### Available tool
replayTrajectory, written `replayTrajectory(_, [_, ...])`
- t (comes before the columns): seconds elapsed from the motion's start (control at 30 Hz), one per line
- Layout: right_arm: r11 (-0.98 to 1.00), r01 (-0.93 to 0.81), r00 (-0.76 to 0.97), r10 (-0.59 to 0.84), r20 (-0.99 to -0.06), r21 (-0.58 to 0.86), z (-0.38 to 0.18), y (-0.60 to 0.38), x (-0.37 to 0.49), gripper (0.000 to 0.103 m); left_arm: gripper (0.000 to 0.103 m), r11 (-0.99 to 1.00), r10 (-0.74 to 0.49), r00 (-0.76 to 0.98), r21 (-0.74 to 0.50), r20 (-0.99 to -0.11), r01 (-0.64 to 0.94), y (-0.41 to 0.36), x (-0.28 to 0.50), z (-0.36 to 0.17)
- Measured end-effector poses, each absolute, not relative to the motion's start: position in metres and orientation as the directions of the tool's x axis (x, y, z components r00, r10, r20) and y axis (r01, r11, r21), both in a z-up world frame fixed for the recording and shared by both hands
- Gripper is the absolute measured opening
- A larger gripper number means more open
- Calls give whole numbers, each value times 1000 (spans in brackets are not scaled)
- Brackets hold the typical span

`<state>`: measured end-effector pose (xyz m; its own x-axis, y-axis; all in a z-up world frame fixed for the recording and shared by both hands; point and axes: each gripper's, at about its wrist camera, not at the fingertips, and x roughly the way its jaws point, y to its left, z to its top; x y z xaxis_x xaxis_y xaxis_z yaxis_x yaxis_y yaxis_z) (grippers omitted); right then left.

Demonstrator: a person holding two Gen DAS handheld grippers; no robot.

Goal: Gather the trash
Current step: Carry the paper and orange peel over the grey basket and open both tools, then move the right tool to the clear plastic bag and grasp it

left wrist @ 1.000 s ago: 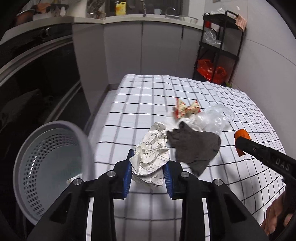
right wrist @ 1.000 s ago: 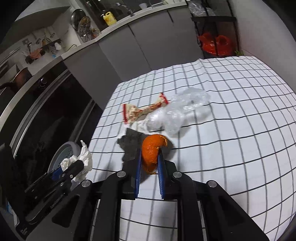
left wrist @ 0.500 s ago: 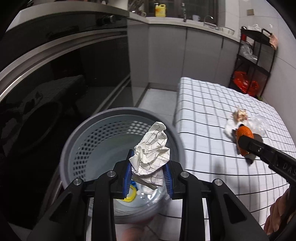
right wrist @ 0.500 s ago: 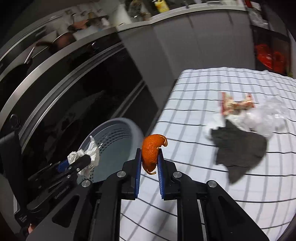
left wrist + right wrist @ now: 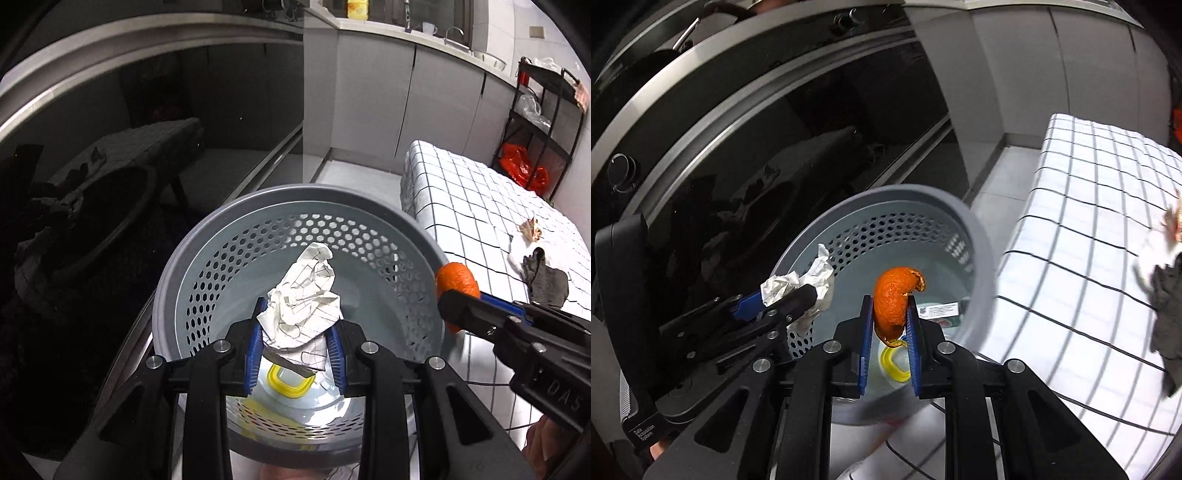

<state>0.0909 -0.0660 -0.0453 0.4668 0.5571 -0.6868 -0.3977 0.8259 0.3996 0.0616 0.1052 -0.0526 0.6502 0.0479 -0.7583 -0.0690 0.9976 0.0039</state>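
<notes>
Two grippers: both over grey perforated bin point(image 5: 369, 229)
Left gripper point(image 5: 295, 332): fingers clamp crumpled paper point(image 5: 303, 291)
Right gripper point(image 5: 889, 332): fingers pinch orange peel point(image 5: 895, 295)

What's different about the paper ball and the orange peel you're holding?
The paper ball is white with thin dark lines; the orange peel is bright orange. The paper ball is crumpled and bulky, filling the left gripper; the orange peel is a thin curled strip in the right gripper. Both are pinched between blue pads above the grey bin.
</notes>
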Motion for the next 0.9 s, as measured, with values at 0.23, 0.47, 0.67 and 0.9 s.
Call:
replayTrajectory(0.23, [826,-393,445,555,-703,403,-57,-49,100,19,32,997,41,640,-8,-767,-74,114,64,-60])
replayTrajectory(0.47, [829,-386,445,552,-705,405,-61,-44,103,20,37,997,33,633,-18,-773,-74,119,63,-62])
replayTrajectory(0.67, [828,-374,472,558,-682,418,-55,-53,98,47,49,996,32,639,-31,-769,-88,124,62,-60])
replayTrajectory(0.9, [826,-373,479,561,-675,422,-54,-56,99,47,50,996,38,636,-24,-770,-90,124,61,-59])
